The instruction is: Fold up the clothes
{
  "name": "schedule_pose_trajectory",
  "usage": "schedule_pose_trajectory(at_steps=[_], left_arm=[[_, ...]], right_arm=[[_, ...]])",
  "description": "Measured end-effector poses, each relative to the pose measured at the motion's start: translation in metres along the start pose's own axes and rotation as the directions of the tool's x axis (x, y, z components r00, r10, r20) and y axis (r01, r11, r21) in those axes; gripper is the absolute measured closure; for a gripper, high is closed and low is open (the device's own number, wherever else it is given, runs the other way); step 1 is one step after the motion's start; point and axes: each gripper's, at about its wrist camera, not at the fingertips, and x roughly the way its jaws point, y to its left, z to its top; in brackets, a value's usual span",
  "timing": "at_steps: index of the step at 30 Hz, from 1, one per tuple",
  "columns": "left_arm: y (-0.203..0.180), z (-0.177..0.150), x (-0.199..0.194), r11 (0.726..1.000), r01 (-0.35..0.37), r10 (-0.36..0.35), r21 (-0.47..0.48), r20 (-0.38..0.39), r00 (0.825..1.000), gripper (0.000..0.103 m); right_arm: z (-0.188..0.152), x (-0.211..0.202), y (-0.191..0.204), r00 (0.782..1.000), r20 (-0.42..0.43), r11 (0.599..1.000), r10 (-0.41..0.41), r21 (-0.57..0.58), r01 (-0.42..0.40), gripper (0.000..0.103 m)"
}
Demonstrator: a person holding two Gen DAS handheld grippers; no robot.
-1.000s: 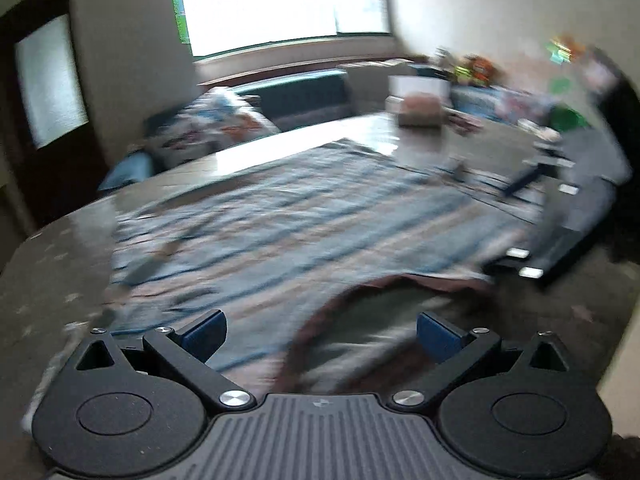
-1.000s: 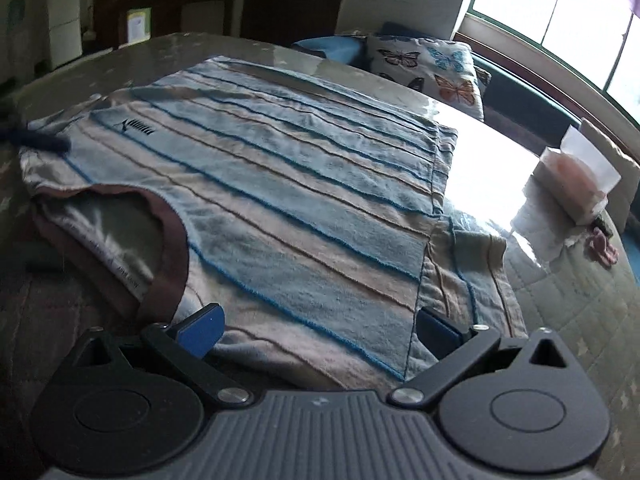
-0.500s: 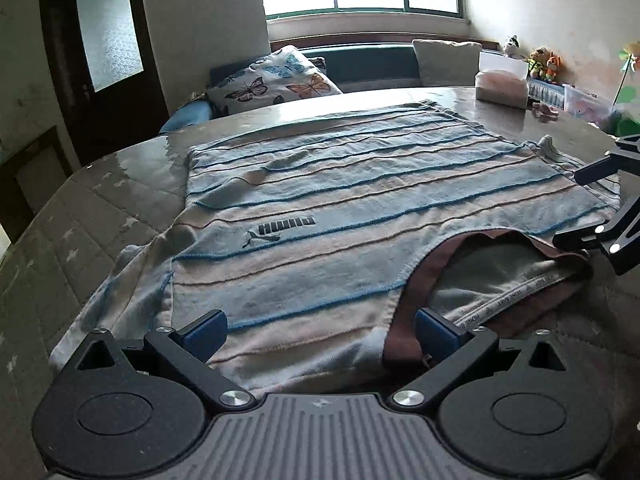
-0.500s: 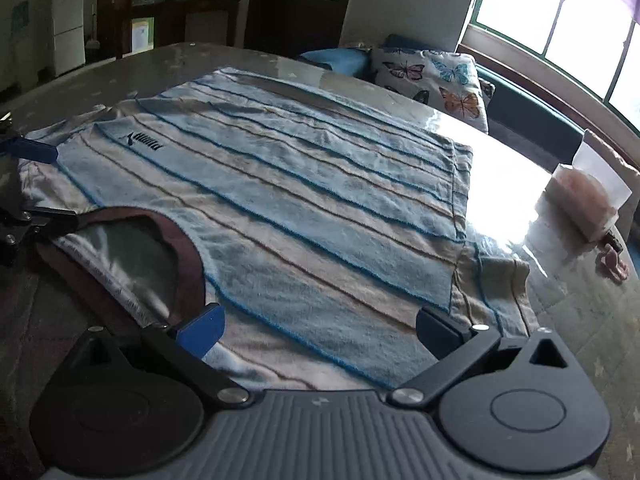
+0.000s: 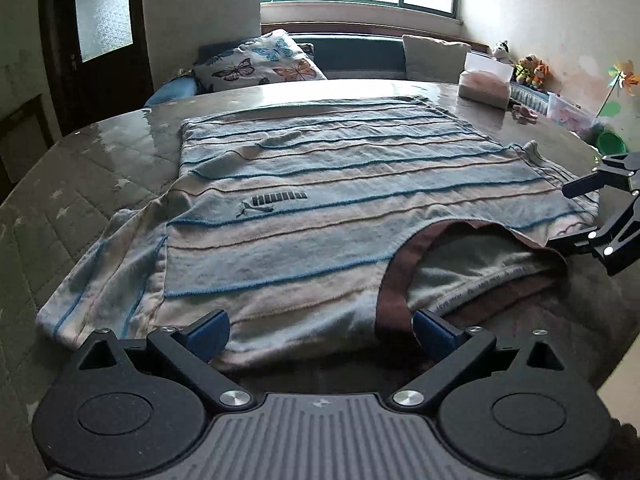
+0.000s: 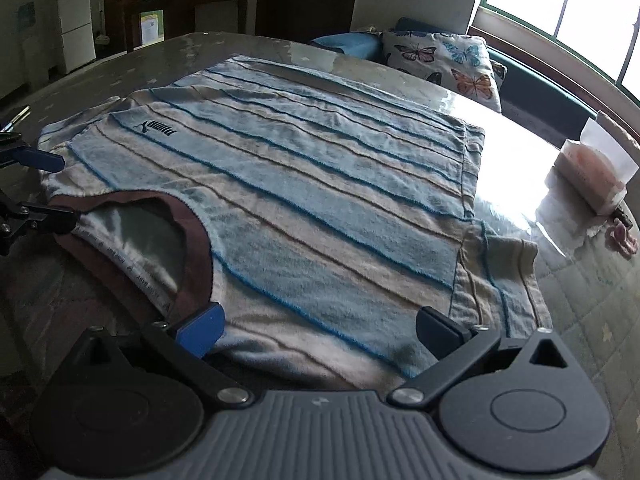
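Note:
A blue and beige striped T-shirt (image 5: 320, 200) with a brown collar (image 5: 394, 284) lies flat on the table, face up, collar edge nearest me. It also shows in the right wrist view (image 6: 320, 184). My left gripper (image 5: 320, 330) is open, its fingers spread over the shoulder edge left of the collar. My right gripper (image 6: 318, 326) is open over the shoulder edge right of the collar (image 6: 196, 248). Each gripper shows in the other's view, the right one (image 5: 592, 216) and the left one (image 6: 36, 188), both open beside the collar.
The table (image 5: 100, 168) has a glossy quilted cover. A tissue pack (image 5: 486, 84) and a small pink thing (image 6: 622, 236) lie at its far right. A butterfly cushion (image 5: 260, 64) sits on a bench behind, under the window. A door (image 5: 100, 32) stands to the left.
The left gripper has swung round from a blurred sideways view to face straight along the shirt. Both grippers have come lower and closer to the shirt's shoulder edge. Both stay open.

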Motion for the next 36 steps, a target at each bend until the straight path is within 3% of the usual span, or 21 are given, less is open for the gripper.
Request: schedule_pose_trajectory(at_steps=[4, 7, 14, 17, 19, 25, 28, 32, 36], left_arm=[[0.021, 0.007, -0.012, 0.998, -0.018, 0.02, -0.067, 0.036, 0.999, 0.003], [0.047, 0.013, -0.021, 0.984, -0.1, 0.112, -0.15, 0.073, 0.991, 0.007], [0.115, 0.008, -0.02, 0.891, -0.271, 0.289, -0.363, -0.006, 0.957, 0.022], [0.134, 0.003, -0.015, 0.869, -0.291, 0.302, -0.4, -0.038, 0.953, 0.03], [0.14, -0.001, -0.013, 0.862, -0.296, 0.303, -0.411, -0.051, 0.952, 0.041], [0.148, -0.007, -0.01, 0.867, -0.302, 0.311, -0.396, -0.043, 0.95, 0.052], [0.151, -0.009, -0.013, 0.862, -0.295, 0.307, -0.413, -0.037, 0.951, 0.053], [0.153, -0.011, -0.019, 0.858, -0.267, 0.287, -0.439, -0.023, 0.958, 0.051], [0.151, -0.008, -0.018, 0.861, -0.236, 0.258, -0.45, -0.014, 0.966, 0.045]], right_arm=[[0.004, -0.002, -0.003, 1.0, 0.002, 1.0, 0.015, 0.004, -0.015, 0.0], [0.011, -0.004, -0.003, 1.0, 0.023, 1.0, 0.018, 0.011, -0.018, 0.0], [0.049, 0.007, 0.013, 0.995, 0.092, 0.999, 0.034, -0.034, -0.031, 0.0], [0.069, 0.022, 0.03, 0.994, 0.1, 0.996, 0.053, -0.07, -0.046, 0.0], [0.084, 0.037, 0.048, 0.992, 0.099, 0.993, 0.081, -0.098, -0.072, 0.0], [0.102, 0.063, 0.099, 0.985, 0.072, 0.972, 0.155, -0.188, -0.14, 0.0], [0.096, 0.063, 0.126, 0.983, 0.053, 0.952, 0.178, -0.263, -0.158, 0.0], [0.088, 0.051, 0.148, 0.983, 0.08, 0.92, 0.164, -0.372, -0.123, 0.0], [0.098, 0.048, 0.153, 0.981, 0.111, 0.92, 0.162, -0.376, -0.109, 0.0]])
